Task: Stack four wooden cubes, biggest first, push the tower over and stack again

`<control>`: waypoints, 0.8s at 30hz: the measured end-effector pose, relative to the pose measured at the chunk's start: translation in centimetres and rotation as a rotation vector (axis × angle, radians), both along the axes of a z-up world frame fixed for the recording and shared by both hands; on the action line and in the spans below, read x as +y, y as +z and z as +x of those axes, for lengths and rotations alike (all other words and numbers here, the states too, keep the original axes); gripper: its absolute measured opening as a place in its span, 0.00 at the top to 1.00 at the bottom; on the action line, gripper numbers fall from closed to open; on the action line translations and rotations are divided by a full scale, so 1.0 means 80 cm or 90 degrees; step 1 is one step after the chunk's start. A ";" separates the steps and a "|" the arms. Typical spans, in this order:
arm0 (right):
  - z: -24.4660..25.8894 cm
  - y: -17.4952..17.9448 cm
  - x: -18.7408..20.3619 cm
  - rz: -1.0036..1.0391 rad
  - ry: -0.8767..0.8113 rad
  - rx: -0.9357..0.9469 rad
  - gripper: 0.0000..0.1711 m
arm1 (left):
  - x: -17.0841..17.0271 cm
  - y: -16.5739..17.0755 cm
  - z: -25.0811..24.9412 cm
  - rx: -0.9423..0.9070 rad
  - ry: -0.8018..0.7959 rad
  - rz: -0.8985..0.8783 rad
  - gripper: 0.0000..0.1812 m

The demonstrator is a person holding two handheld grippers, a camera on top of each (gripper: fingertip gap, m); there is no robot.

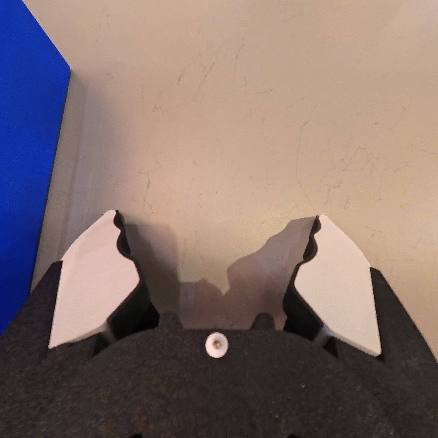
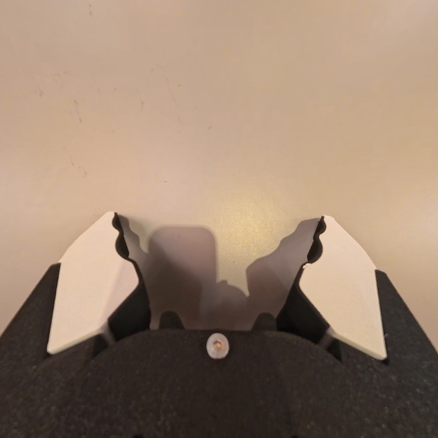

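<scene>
No wooden cube shows in either view. My left gripper (image 1: 218, 218) is open and empty, its white fingers spread wide close above a scratched beige tabletop (image 1: 237, 118). My right gripper (image 2: 219, 218) is also open and empty, its white fingers spread wide close above the same kind of beige surface (image 2: 213, 106). Each gripper casts a shadow on the surface between its fingers.
A blue surface (image 1: 28, 142) lies along the left side of the left wrist view, beyond the tabletop's dark left edge (image 1: 61, 147). The right wrist view holds only the beige surface.
</scene>
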State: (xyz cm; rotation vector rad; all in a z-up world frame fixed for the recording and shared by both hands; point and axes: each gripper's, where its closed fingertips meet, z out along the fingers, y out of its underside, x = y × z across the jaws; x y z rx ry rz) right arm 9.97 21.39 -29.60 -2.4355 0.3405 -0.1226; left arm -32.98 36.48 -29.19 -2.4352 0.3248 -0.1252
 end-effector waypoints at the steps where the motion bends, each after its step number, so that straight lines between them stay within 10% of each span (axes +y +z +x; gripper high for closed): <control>1: 0.000 0.000 0.000 0.000 0.001 0.000 0.15 | 0.000 0.000 0.000 0.000 0.000 0.000 0.21; 24: 0.000 0.000 0.001 0.001 0.009 0.000 0.15 | 0.006 -0.001 0.003 0.000 -0.039 -0.003 0.19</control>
